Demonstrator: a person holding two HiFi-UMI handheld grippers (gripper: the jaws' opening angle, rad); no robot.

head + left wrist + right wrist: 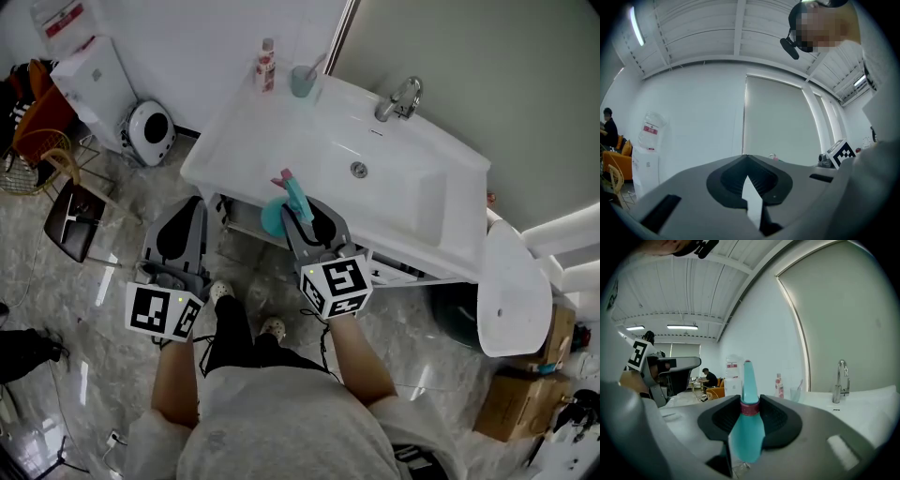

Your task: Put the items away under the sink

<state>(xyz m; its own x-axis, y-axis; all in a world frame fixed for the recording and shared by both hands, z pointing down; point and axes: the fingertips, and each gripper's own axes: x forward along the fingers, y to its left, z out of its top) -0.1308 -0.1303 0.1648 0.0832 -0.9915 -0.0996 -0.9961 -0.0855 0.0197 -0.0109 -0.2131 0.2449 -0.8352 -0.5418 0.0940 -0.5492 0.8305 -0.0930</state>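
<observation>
A teal brush [294, 197] with a pink tip and a round teal head is held upright in my right gripper [298, 212], just in front of the white sink's [412, 220] front edge. In the right gripper view the jaws are shut on its teal handle [749, 376] at a pink band, and the right gripper [750, 398] points up along the counter. My left gripper [191, 206] hangs to the left of the sink over the floor. Its jaws [746, 156] meet at the tips with nothing between them. An open space under the sink [242, 219] shows below the counter's left end.
On the counter stand a faucet [400, 98], a red-and-white bottle [266, 64] and a teal cup [303, 81] with a toothbrush. A white toilet lid [511, 291] is at the right, cardboard boxes [517, 412] beyond it. A round white appliance [150, 131] sits on the floor, left.
</observation>
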